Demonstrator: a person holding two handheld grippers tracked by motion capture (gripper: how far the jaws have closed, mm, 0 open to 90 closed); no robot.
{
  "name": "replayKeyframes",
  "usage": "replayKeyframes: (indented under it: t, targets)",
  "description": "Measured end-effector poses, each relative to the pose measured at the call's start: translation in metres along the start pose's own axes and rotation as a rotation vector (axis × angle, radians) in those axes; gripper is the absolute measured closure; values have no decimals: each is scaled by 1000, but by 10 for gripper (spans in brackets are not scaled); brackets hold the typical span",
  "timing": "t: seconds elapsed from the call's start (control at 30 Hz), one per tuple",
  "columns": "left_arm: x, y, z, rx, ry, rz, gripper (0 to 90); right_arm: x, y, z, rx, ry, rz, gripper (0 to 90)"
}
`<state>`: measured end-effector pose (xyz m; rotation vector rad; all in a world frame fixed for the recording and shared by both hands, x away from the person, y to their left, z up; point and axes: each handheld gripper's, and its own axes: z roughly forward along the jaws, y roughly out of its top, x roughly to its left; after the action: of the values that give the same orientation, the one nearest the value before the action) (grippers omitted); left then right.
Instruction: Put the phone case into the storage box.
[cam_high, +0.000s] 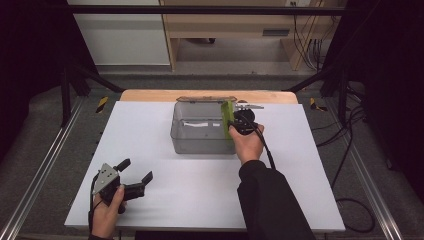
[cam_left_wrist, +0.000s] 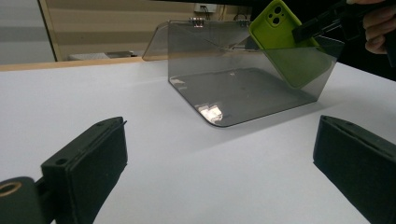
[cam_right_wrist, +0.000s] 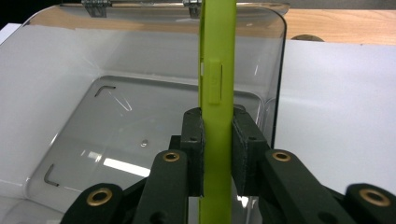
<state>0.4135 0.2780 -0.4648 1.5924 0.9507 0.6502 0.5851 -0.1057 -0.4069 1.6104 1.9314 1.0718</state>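
green phone case (cam_right_wrist: 215, 116) gripped — over clear box (cam_right_wrist: 70, 93)

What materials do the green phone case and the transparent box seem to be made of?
The green phone case looks like soft matte silicone or rubbery plastic: even lime colour, no glare, moulded side button. The transparent box looks like smoke-tinted rigid plastic, perhaps acrylic: the table shows through its walls, its surface gives sharp glossy reflections, and its corners are rounded. The right claw is clamped on the case.

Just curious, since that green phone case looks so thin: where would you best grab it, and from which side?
By its two flat faces near one end, from above. The phone case stands on edge over the clear box, as the right gripper pinches it now.
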Motion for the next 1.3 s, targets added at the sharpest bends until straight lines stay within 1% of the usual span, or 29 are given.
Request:
replayKeyframes:
  t: [0.33, 0.57, 0.7, 0.93, 1.2, 1.3]
  targets:
    - [0, 0, 0, -1, -5, -1, 27, 6, 1, 3, 26, -13, -12, 769]
    - [1, 0, 0, -5, -4, -8, 28, 6, 2, 5, 49, -31, -5, 768]
    - [-1, 0, 1, -3, -9, -4, 28, 5, 2, 5, 60, -41, -14, 768]
    - [-1, 0, 1, -2, -8, -3, 28, 4, 2, 6, 65, -49, -12, 764]
    - [-1, 0, 0, -1, -8, -5, 28, 4, 2, 8, 70, -45, -5, 753]
    - [-1, 0, 0, 0, -9, -5, 28, 5, 2, 8, 68, -48, -11, 753]
